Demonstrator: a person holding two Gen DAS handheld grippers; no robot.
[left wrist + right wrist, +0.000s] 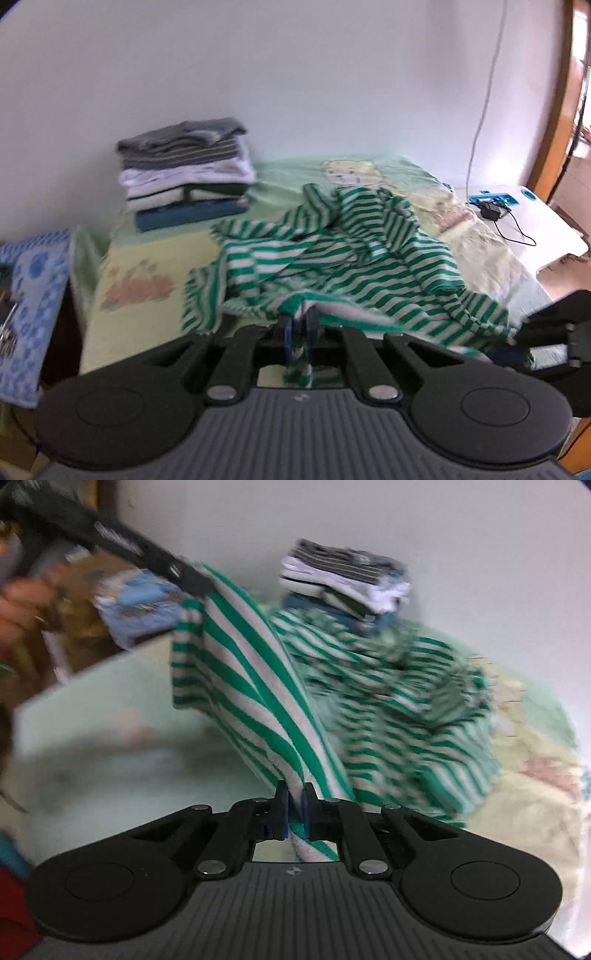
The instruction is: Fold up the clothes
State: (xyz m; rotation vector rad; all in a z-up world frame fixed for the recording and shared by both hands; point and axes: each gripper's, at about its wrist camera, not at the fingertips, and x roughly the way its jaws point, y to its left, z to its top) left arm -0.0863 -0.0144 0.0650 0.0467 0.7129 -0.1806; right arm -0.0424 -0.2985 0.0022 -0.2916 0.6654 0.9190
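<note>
Both the left hand-held gripper (pixel 299 325) and right hand-held gripper (pixel 294 805) pinch the striped garment (pixel 332 254) edge, lifted.

both grippers' jaws pinch the green-striped garment (pixel 258 686), lifted above the bed (pixel 535 812).

Left wrist view – low, close behind left claw (pixel 300 325), facing wall across bed (pixel 155 258). Right wrist view – close behind right claw (pixel 294 805), tilted, facing same wall. Shared: striped garment (pixel 332 251), folded stack (pixel 184 173), left claw (pixel 195 581) upper left in right view.
</note>
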